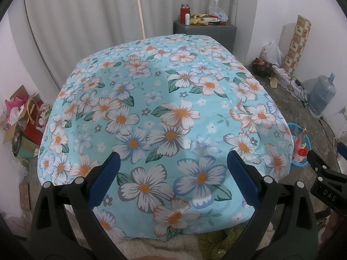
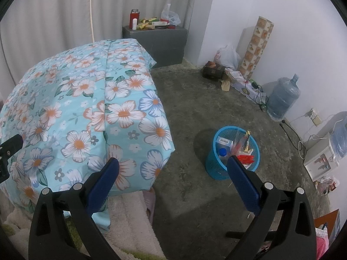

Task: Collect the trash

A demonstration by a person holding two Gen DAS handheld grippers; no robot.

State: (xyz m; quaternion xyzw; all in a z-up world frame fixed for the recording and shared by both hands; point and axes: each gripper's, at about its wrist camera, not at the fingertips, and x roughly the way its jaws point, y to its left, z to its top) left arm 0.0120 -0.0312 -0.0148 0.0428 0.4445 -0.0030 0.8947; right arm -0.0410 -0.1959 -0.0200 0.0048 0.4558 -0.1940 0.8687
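Note:
A blue mesh trash basket (image 2: 211, 164) stands on the concrete floor to the right of the bed, holding a box, a bottle and several wrappers (image 2: 245, 149). It also shows in the left wrist view (image 1: 300, 129) at the bed's right edge. My left gripper (image 1: 173, 158) is open and empty above the floral bedspread (image 1: 151, 108). My right gripper (image 2: 173, 162) is open and empty, over the bed's corner and the floor, near the basket. The right gripper's body shows at the right of the left wrist view (image 1: 325, 173).
A grey cabinet (image 2: 156, 41) with a red flask and packets stands behind the bed. Bags, boxes and cables (image 2: 234, 75) line the right wall beside a water jug (image 2: 282, 97). A white appliance (image 2: 323, 158) sits at far right. Gift bags (image 1: 23, 119) pile left of the bed.

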